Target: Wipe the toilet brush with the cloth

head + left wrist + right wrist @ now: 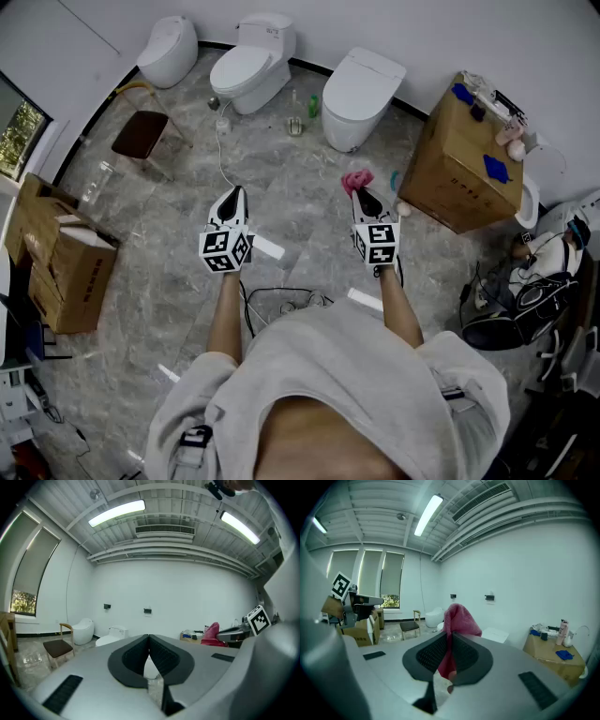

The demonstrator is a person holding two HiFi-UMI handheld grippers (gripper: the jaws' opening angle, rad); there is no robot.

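Observation:
My right gripper (362, 195) (451, 638) is shut on a pink cloth (356, 180) (459, 618). The cloth sticks up out of the jaws and hangs a little below them. Level with it on the left, my left gripper (235, 195) (149, 637) is shut with nothing between its jaws. Both are held in the air over the marble floor and point toward the toilets. The left gripper view shows the right gripper (234, 632) with the cloth (212, 633) off to its side. I cannot make out a toilet brush for certain in any view.
Three white toilets (249, 67) (361, 84) (169, 49) stand along the far wall, with small bottles (313, 105) on the floor between them. A cardboard box (459, 164) with small items is at the right. A chair (142, 134) and cartons (67, 262) are at the left. Cables (281, 298) lie near my feet.

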